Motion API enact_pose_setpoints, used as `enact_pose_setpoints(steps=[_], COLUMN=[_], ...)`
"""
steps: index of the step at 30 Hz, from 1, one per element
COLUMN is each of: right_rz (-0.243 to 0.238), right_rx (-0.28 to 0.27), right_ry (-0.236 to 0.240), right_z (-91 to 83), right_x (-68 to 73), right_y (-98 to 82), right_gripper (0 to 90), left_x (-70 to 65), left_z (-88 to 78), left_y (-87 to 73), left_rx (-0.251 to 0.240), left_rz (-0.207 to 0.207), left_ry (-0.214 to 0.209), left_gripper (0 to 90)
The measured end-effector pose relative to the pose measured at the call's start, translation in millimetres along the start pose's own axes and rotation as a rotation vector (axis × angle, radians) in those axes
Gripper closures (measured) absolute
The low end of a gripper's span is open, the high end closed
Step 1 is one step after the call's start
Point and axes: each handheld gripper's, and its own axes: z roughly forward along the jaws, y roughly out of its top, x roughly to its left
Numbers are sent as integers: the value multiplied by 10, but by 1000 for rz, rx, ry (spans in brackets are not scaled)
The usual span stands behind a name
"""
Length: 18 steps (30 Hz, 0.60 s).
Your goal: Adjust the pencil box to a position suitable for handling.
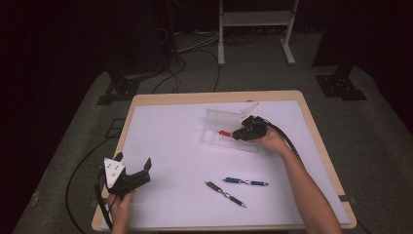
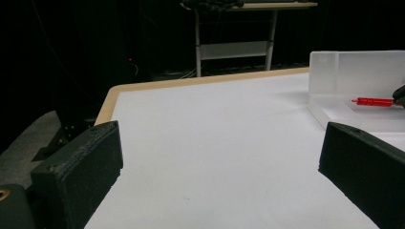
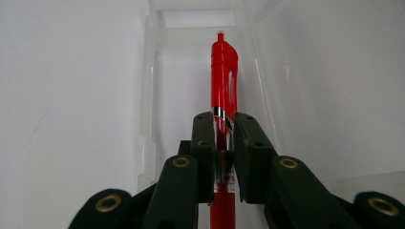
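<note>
Right claw [image 3: 223,131] clamped on slim red plastic pen [image 3: 223,76] inside clear plastic box [image 1: 220,119], centre frame; left claw [image 1: 132,163] released, lower left.

Desk [image 1: 146,100]: wood-edged, white sheet on top. 2 pens lie loose near the 6 o'clock edge, a blue pen [image 1: 246,182] and a black pen [image 1: 225,193] just beside it at 8 o'clock, not touching. Metal frame [image 1: 255,29] on the floor past 12 o'clock.
</note>
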Motion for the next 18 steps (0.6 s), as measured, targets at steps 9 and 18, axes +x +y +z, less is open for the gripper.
enact_pose_setpoints(steps=[9, 18], right_rz=[28, 101], right_rx=[-13, -65], right_ry=[4, 74], right_z=[7, -242], right_x=[4, 60], right_y=[-2, -5], right_gripper=[697, 545], left_x=[0, 2], left_z=[-2, -2], left_y=[1, 3], left_rx=[-1, -1], left_rz=[-1, 2], left_ry=[-1, 1], left_gripper=[4, 3])
